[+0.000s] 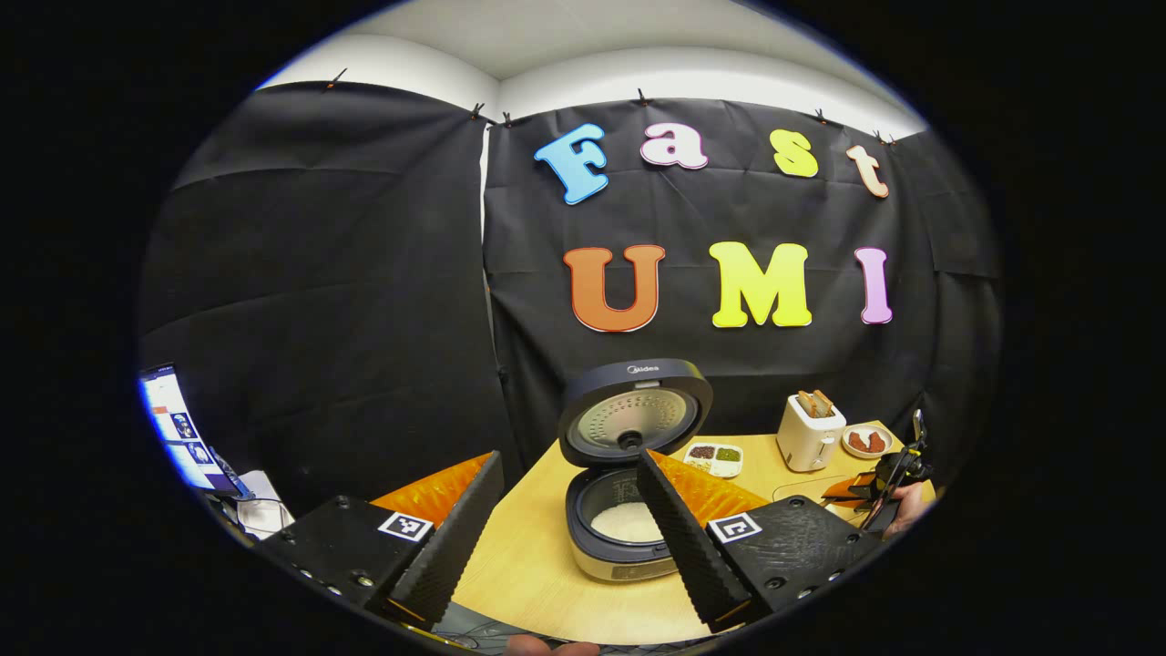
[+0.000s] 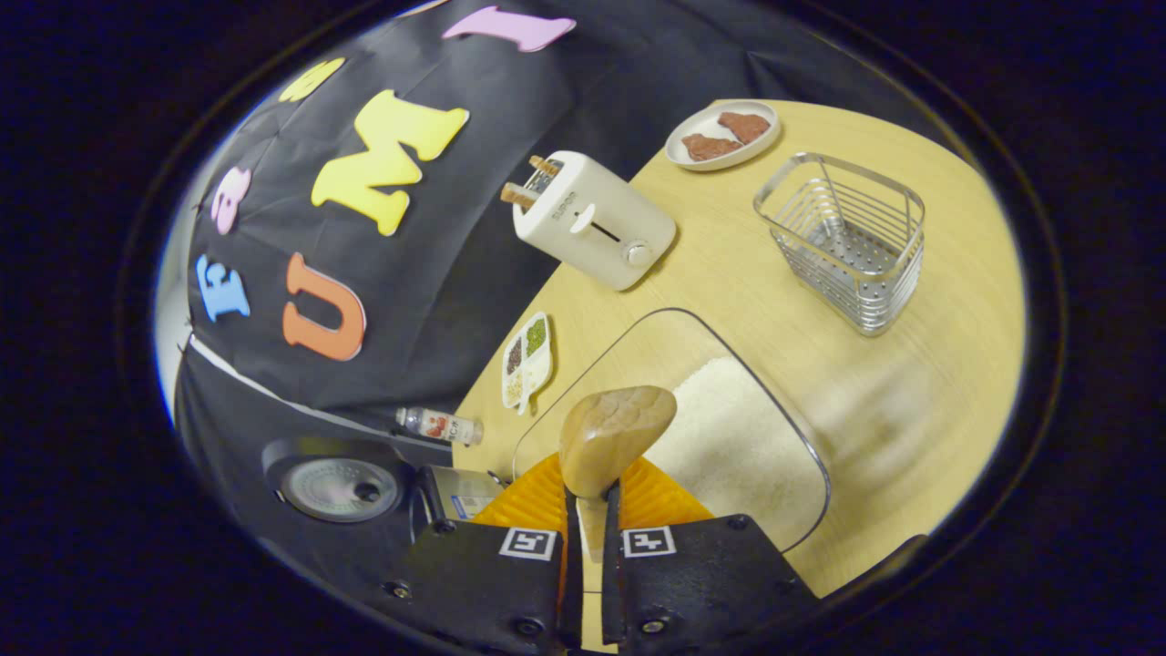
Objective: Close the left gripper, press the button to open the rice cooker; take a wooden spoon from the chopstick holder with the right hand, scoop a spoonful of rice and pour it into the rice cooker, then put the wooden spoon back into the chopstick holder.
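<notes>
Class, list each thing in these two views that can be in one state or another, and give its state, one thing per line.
rice cooker: lid up, white rice in the pot.
left gripper: open, holding nothing.
right gripper: shut on the wooden spoon.
wooden spoon: bowl turned away, over the clear rice container.
chopstick holder: upright, empty.
toaster: two slices sticking up from the slots.

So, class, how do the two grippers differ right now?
The left gripper is open and holds nothing; the right gripper is shut on the wooden spoon. The left faces the open rice cooker; the right hangs over the rice tray.
</notes>
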`<action>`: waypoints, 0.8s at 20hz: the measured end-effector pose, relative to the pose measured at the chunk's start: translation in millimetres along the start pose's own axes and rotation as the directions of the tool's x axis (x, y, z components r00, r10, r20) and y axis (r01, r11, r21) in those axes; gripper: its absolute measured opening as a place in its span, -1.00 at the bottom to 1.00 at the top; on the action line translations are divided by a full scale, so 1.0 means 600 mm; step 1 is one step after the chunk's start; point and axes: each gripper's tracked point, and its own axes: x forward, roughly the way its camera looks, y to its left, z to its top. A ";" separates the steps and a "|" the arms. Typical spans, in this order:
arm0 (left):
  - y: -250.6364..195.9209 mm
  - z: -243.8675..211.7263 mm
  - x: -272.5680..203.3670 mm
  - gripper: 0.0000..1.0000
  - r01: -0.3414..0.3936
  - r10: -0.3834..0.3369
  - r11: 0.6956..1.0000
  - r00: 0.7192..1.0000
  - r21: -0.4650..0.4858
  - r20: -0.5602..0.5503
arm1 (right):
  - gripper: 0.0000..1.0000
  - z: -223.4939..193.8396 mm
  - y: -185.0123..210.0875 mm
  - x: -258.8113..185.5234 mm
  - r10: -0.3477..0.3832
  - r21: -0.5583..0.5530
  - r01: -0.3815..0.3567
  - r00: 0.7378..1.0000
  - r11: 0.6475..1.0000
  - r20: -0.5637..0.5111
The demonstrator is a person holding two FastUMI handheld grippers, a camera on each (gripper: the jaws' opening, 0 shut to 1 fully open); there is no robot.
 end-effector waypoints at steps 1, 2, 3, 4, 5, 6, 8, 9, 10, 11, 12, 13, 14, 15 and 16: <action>-0.010 0.002 0.002 0.89 0.008 -0.008 1.000 1.000 -0.003 0.001 | -0.73 0.007 -0.003 -0.006 0.009 0.023 -0.009 1.000 1.000 0.001; -0.017 0.003 0.001 0.89 0.015 -0.015 1.000 1.000 -0.008 0.002 | -0.73 0.014 -0.004 -0.014 0.014 0.033 -0.014 1.000 0.999 0.008; -0.026 0.005 0.001 0.89 0.019 -0.019 1.000 1.000 -0.014 0.005 | -0.73 0.023 -0.005 -0.020 0.020 0.035 -0.020 1.000 0.999 0.016; -0.034 0.007 0.001 0.89 0.024 -0.024 1.000 1.000 -0.018 0.007 | -0.74 0.034 -0.002 -0.029 0.029 0.035 -0.030 0.999 0.999 0.026; -0.040 0.010 -0.001 0.89 0.026 -0.026 0.999 1.000 -0.022 0.011 | -0.73 0.045 0.003 -0.038 0.040 0.041 -0.041 0.999 0.998 0.037; -0.045 0.014 0.000 0.89 0.028 -0.028 0.999 0.999 -0.025 0.016 | -0.74 0.056 0.009 -0.050 0.057 0.050 -0.059 0.997 0.997 0.046; -0.052 0.016 -0.003 0.89 0.029 -0.028 0.999 0.999 -0.030 0.024 | -0.73 0.078 0.031 -0.073 0.101 0.064 -0.105 0.993 0.992 0.063; -0.055 0.016 -0.007 0.89 0.027 -0.026 0.999 0.999 -0.029 0.028 | -0.73 0.084 0.044 -0.085 0.121 0.066 -0.125 0.990 0.990 0.065; -0.059 0.019 -0.011 0.89 0.026 -0.025 0.999 0.999 -0.025 0.039 | -0.74 0.088 0.056 -0.096 0.137 0.066 -0.141 0.988 0.988 0.066; -0.062 0.021 -0.015 0.89 0.028 -0.027 0.999 0.999 -0.023 0.046 | -0.74 0.093 0.073 -0.105 0.154 0.065 -0.158 0.986 0.985 0.069; -0.064 0.022 -0.018 0.89 0.028 -0.027 0.999 0.998 -0.022 0.049 | -0.74 0.094 0.093 -0.115 0.171 0.063 -0.175 0.983 0.982 0.067; -0.064 0.021 -0.022 0.89 0.027 -0.026 0.999 0.998 -0.022 0.053 | -0.74 0.096 0.116 -0.121 0.193 0.061 -0.197 0.979 0.978 0.064; -0.061 0.021 -0.027 0.89 0.023 -0.022 0.999 0.998 -0.023 0.060 | -0.74 0.091 0.138 -0.127 0.213 0.061 -0.217 0.975 0.974 0.060; -0.057 0.022 -0.030 0.89 0.016 -0.014 1.000 0.998 -0.024 0.066 | -0.74 0.086 0.161 -0.130 0.232 0.061 -0.235 0.971 0.970 0.054; -0.052 0.021 -0.035 0.89 0.007 -0.005 1.000 0.998 -0.024 0.069 | -0.74 0.076 0.186 -0.132 0.251 0.055 -0.253 0.967 0.966 0.045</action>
